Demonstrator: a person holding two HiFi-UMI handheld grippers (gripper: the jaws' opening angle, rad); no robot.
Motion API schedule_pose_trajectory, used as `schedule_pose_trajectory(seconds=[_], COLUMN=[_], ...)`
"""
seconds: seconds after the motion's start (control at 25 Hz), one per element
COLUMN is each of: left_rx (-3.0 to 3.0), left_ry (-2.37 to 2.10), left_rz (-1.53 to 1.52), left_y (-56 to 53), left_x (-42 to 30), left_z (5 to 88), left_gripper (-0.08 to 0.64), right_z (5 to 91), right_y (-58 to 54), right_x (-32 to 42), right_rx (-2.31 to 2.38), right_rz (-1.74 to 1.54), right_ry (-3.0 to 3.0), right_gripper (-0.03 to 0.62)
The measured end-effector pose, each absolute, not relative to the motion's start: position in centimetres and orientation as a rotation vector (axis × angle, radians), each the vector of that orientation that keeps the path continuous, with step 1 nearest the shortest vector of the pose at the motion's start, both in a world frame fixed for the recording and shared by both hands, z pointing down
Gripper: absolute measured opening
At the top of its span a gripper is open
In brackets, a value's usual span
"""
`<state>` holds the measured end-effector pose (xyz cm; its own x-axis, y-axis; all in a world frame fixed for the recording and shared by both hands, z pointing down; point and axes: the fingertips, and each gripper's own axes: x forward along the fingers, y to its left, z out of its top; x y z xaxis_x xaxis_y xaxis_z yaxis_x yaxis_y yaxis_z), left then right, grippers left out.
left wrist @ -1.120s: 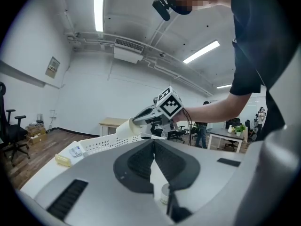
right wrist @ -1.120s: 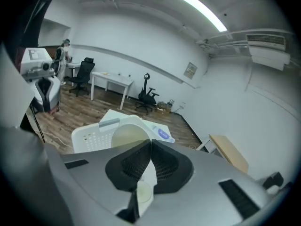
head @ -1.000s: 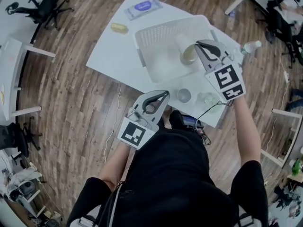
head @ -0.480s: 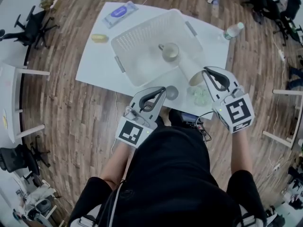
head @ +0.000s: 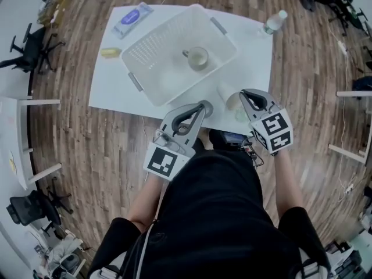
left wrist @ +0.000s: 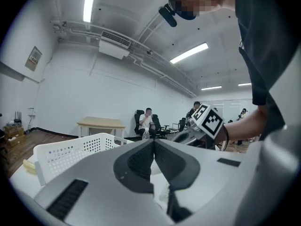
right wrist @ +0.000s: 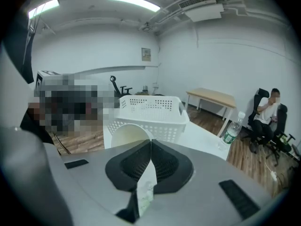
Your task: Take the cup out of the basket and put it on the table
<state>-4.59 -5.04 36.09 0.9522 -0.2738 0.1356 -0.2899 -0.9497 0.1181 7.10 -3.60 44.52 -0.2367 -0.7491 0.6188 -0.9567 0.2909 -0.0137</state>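
right gripper (head: 245, 95): jaws pinched tight on the rim of the paper cup (head: 228, 96); in the right gripper view the thin cup wall runs between the two pads (right wrist: 162, 161)
paper cup: out of the basket (head: 152, 46), over the near right part of the table (head: 251, 51), just near of the basket's near right corner
cup pose: tilted on its side, open mouth toward the person, narrow base pointing far-left at the basket; cannot tell if it touches the table
left gripper (head: 201, 106): jaws closed flat against each other, nothing between them; it sits at the table's near edge, left of the right gripper
basket: white perforated plastic, set at an angle in the middle of the table, handles at its left and right ends
mug (head: 197, 57): inside the basket, toward its right side, upright, handle to the left
small round grey thing (head: 208, 110): on the table at the left gripper's tip
wipes packet (head: 131, 20): far left corner of the table
yellow object (head: 110, 52): left of the basket, on the table
water bottle (head: 272, 23): far right corner of the table, well apart from the cup
floor (head: 87, 138): wood planks around the table
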Motion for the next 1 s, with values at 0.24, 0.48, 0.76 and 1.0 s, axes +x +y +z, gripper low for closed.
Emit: schedule_pose_trajectory(seconds=[0.24,0.48,0.76,1.0], left_rx=[2.962,2.943,2.925,2.907], left_ry=[-0.435,-0.455,-0.502,-0.53], left_rz=[0.196,0.211,0.25,0.266], left_y=[-4.5,-4.3,-4.6,-4.7], left_x=[-4.5,-5.0,-5.8,-6.5], left_z=[36.5,37.1,38.0,38.5], left_gripper=[0.009,0.009,0.009,0.009], right_z=[51.3,56.9,62.3,63.3], right_y=[-3.8,-6.0,-7.0,-7.1], right_x=[7.0,7.5,7.6,6.6], right_rx=[1.335,1.185,1.045,1.006], right_rz=[0.675,0.774,0.924,1.071], right_ry=[-1.937,-1.799,-1.678,-1.701], right_gripper=[0.028,0.028,0.028,0.031])
